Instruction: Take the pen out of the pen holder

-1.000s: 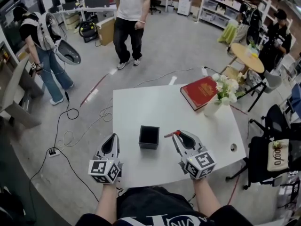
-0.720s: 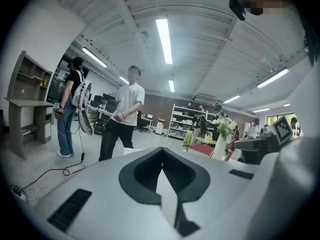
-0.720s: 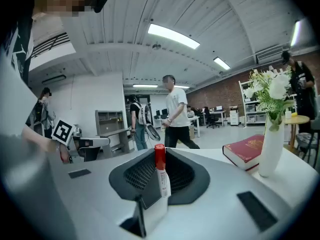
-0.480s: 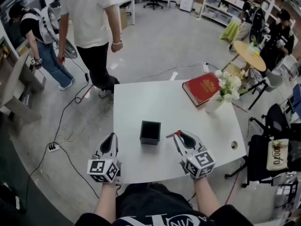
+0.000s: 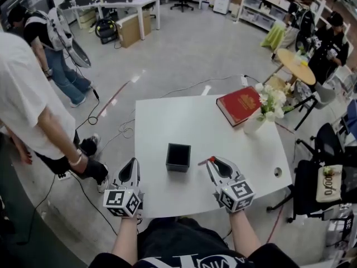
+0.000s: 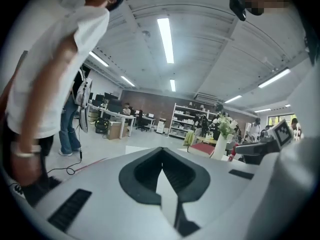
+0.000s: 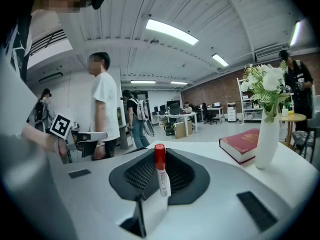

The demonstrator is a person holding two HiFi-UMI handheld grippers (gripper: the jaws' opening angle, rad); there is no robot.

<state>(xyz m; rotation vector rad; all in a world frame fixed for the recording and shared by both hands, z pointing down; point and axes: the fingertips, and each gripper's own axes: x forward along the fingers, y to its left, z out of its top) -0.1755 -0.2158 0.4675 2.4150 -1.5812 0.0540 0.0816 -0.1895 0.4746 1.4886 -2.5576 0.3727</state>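
The black square pen holder (image 5: 178, 157) stands on the white table (image 5: 184, 121) near its front edge, between my two grippers. My right gripper (image 5: 214, 162) is just right of the holder and shut on a white pen with a red cap (image 5: 204, 161). The pen sticks out of the jaw tips toward the holder, apart from it. In the right gripper view the pen (image 7: 160, 170) stands upright between the closed jaws of that gripper (image 7: 159, 153). My left gripper (image 5: 131, 163) hovers off the table's left front corner, shut with nothing in it (image 6: 162, 153).
A red book (image 5: 240, 106) and a white vase of flowers (image 5: 261, 115) sit at the table's far right. A person in a white shirt (image 5: 30, 108) stands close at the left. Cables (image 5: 106, 116) lie on the floor, and a black chair (image 5: 326, 175) stands at the right.
The person in the white shirt has walked from the far side round to the near left of the table. Both grippers and the held pen have hardly moved.
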